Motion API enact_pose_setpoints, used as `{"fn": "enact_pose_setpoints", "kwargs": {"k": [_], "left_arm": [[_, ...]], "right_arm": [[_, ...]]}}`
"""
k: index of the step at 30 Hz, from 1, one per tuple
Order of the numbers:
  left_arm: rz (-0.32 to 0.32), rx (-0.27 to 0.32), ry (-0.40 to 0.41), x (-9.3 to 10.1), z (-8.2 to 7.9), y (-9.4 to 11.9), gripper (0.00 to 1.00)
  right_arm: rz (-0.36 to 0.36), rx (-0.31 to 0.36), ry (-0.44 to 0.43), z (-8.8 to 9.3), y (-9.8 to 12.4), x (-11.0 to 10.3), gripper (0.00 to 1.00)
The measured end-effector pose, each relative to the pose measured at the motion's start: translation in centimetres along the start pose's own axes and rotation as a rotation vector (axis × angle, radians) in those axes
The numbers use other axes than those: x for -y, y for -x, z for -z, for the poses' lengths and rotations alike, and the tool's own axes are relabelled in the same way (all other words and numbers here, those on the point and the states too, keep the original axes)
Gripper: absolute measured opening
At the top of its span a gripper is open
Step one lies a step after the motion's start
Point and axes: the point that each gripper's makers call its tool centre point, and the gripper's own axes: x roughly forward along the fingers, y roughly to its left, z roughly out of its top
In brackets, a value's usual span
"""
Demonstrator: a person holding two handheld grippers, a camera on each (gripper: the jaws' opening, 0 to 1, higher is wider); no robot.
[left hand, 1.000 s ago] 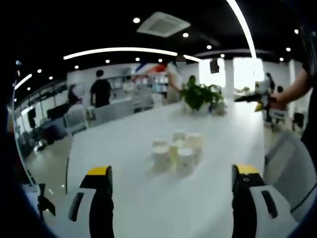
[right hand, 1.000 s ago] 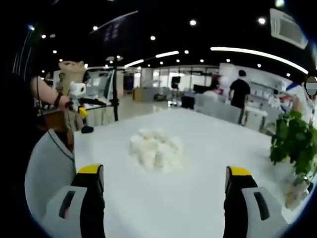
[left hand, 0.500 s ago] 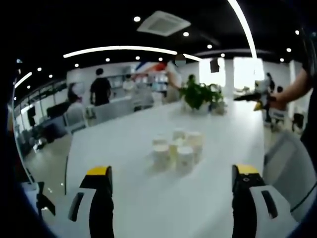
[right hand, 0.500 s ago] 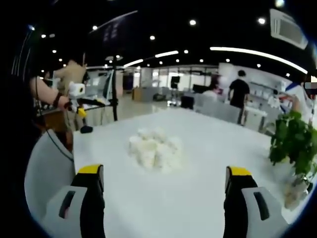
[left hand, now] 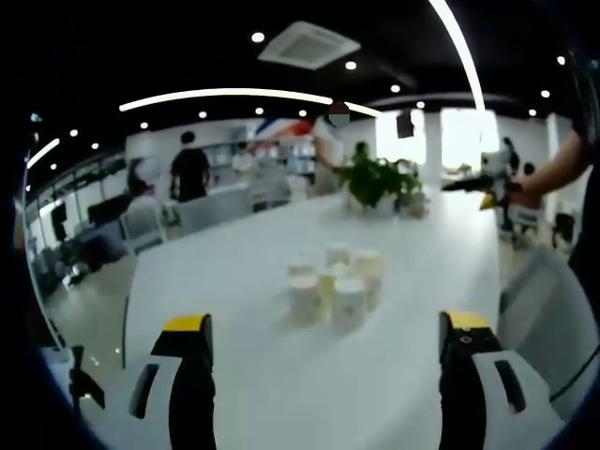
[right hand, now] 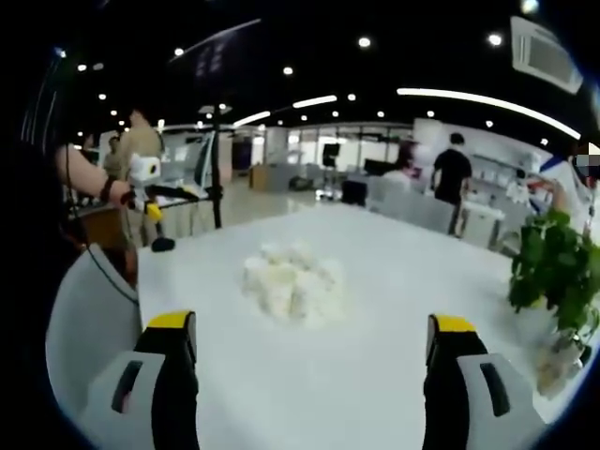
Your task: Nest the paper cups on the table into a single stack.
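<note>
Nearest to us in the left gripper view, our left gripper (left hand: 323,352) holds its two yellow-tipped jaws wide apart above the white table (left hand: 234,281), gripping nothing. In the right gripper view, our right gripper (right hand: 314,352) does the same, jaws spread and empty over the table (right hand: 394,281). Beyond the jaws, well apart from them, the paper cups (left hand: 336,286) stand clustered together near the middle of the tabletop, unstacked; in the right gripper view the cups (right hand: 292,281) blur into a pale clump. Farther along sits a potted plant (left hand: 380,180), seen at the right edge (right hand: 555,272) in the right gripper view. Behind it, people (left hand: 191,169) stand in the office.
</note>
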Motion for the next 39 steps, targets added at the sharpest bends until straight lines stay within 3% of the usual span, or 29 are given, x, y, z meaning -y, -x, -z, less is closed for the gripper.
{"fn": "enact_pose_setpoints", "kwargs": {"k": [39], "left_arm": [[0.007, -0.013, -0.012, 0.24, -0.5, 0.08, 1.0]], "right_arm": [[-0.031, -0.005, 0.002, -0.46, -0.42, -0.57, 1.0]]}}
